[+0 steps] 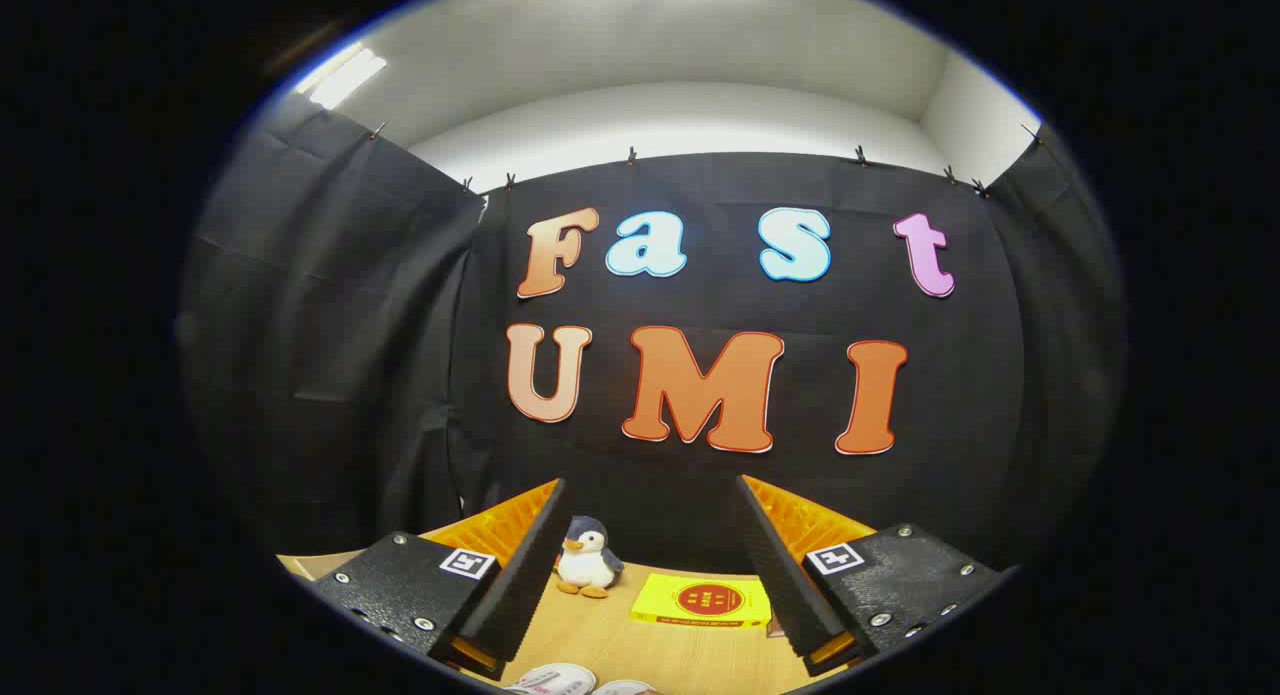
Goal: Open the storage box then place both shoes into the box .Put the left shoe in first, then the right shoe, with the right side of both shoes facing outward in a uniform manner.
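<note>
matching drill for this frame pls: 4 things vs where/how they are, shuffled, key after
Things:
1. penguin toy
2. yellow box
3. shoes
4. gripper

Descriptions:
A. flat on the table, ahead between the fingers, red round mark on top
B. open, nothing between its fingers
C. upright by the black cloth wall, just beside the left finger
D. pale tips peeking in nearest the camera, below the fingers

Pairs: 1-C, 2-A, 3-D, 4-B
</note>
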A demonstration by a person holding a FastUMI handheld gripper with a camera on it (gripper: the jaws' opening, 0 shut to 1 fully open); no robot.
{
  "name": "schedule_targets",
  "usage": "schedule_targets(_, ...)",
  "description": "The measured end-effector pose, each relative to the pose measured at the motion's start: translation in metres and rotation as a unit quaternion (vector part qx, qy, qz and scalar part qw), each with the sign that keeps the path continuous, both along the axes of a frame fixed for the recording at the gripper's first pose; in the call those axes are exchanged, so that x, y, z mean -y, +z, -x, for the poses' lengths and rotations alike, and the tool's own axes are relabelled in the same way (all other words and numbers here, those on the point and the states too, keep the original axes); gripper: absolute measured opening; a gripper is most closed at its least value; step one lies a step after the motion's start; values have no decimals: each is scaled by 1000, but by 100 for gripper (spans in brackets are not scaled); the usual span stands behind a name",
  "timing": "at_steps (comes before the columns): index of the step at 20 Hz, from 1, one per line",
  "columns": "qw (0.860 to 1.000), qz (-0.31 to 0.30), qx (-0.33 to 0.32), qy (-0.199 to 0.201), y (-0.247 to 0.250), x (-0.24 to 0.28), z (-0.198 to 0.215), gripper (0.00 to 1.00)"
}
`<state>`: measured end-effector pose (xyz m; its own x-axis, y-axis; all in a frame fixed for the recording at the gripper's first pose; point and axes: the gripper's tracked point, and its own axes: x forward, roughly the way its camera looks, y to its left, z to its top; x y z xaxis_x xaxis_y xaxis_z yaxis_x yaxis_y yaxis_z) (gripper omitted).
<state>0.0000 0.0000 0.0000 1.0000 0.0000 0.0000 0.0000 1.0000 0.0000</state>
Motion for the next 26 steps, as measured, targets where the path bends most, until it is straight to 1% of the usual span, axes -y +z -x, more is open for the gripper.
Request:
schedule_targets(7,1000,12,12,24,14,-21,2,97)
schedule_targets(10,1000,17,18,18,18,-20,4,97)
schedule_targets(15,1000,21,11,20,15,-22,5,97)
schedule_targets(26,999,30,12,34,11,-37,8,97)
